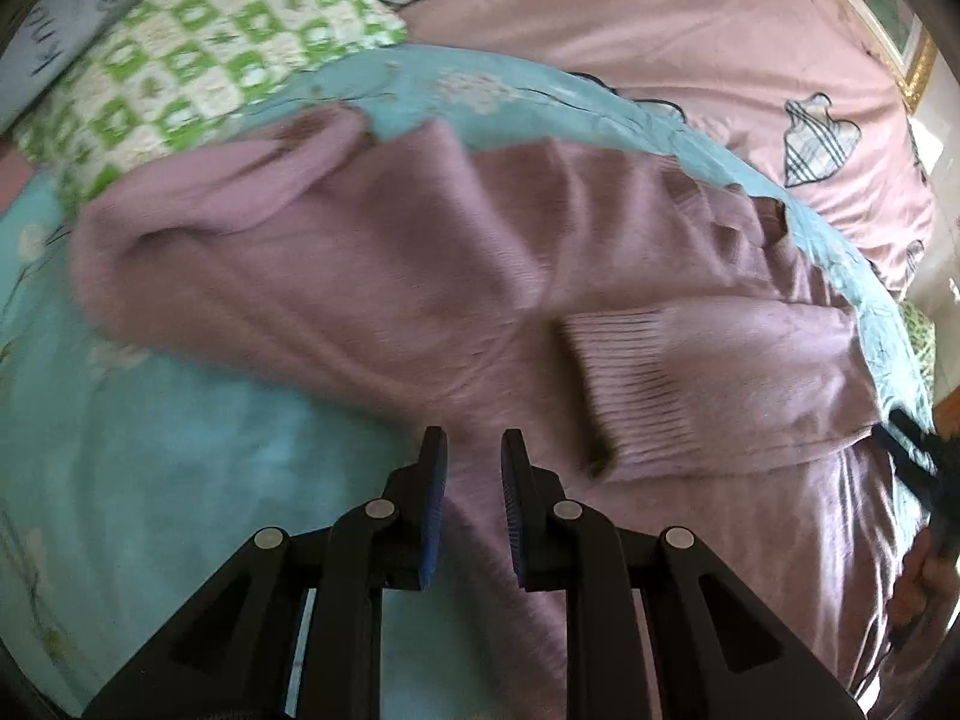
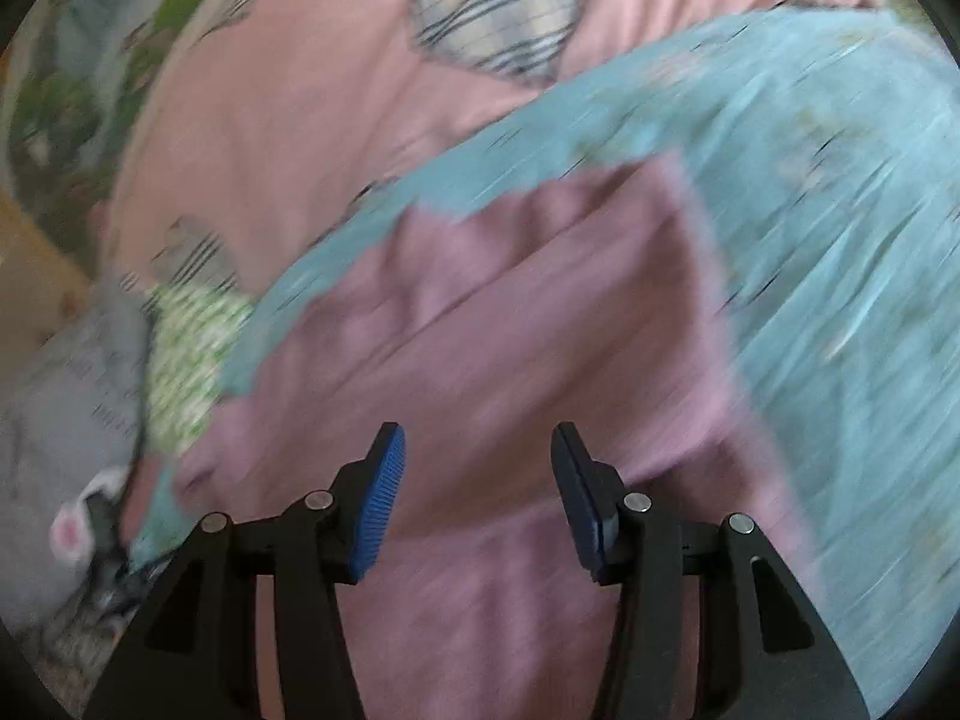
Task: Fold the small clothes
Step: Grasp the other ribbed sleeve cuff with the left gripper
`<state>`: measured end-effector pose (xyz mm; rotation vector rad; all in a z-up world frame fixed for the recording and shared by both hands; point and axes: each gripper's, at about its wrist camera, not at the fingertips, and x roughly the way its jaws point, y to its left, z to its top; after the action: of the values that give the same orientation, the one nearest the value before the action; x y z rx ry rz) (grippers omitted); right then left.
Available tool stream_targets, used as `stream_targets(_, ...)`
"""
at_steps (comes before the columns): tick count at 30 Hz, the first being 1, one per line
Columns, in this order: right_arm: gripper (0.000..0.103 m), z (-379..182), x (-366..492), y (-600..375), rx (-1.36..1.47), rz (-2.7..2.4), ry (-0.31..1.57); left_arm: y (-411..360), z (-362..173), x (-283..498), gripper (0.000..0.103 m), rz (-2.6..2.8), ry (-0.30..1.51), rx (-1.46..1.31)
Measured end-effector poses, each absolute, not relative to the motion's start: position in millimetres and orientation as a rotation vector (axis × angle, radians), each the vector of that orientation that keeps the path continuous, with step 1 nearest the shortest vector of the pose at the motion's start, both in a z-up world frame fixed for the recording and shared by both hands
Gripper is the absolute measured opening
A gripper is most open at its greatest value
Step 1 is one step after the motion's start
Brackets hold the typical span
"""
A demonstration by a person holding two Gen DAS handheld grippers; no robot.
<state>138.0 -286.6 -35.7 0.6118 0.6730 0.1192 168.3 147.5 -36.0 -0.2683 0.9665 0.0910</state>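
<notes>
Your bed's turquoise sheet (image 1: pixel 150 480) carries the mauve sweater (image 1: pixel 360 276), beside a pink quilt (image 1: pixel 660 30) and green-checked pillow (image 1: pixel 198 54).

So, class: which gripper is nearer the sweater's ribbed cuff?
Left. The left gripper hovers beside the ribbed cuff, just to its left. The right gripper hangs over plain knit; no cuff shows in its view.
</notes>
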Motion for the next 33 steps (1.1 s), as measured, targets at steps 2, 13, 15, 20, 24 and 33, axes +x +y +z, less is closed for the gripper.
stream_targets(2,0.052,-48,136,-263,0.594,0.171,0.708,158,-34,161,0.036,0.136,0.961,-0.25)
stream_targets(13,0.052,-67,111,-222,0.626,0.268,0.789,177,-13,222,0.069,0.421,0.938,0.229)
stream_targets(15,0.052,-65,108,-218,0.62,0.248,0.788,178,-23,246,0.07,0.432,0.965,0.314)
stream_targets(20,0.052,-60,101,-220,0.626,0.23,0.798,209,-54,289,0.073,0.481,1.06,0.303)
stream_targets(24,0.052,-61,97,-221,0.619,0.218,0.818,231,-50,292,0.005,0.422,1.069,0.14)
stream_targets(33,0.052,-52,88,-231,0.648,0.212,0.766,202,39,227,0.003,0.18,0.857,-0.12)
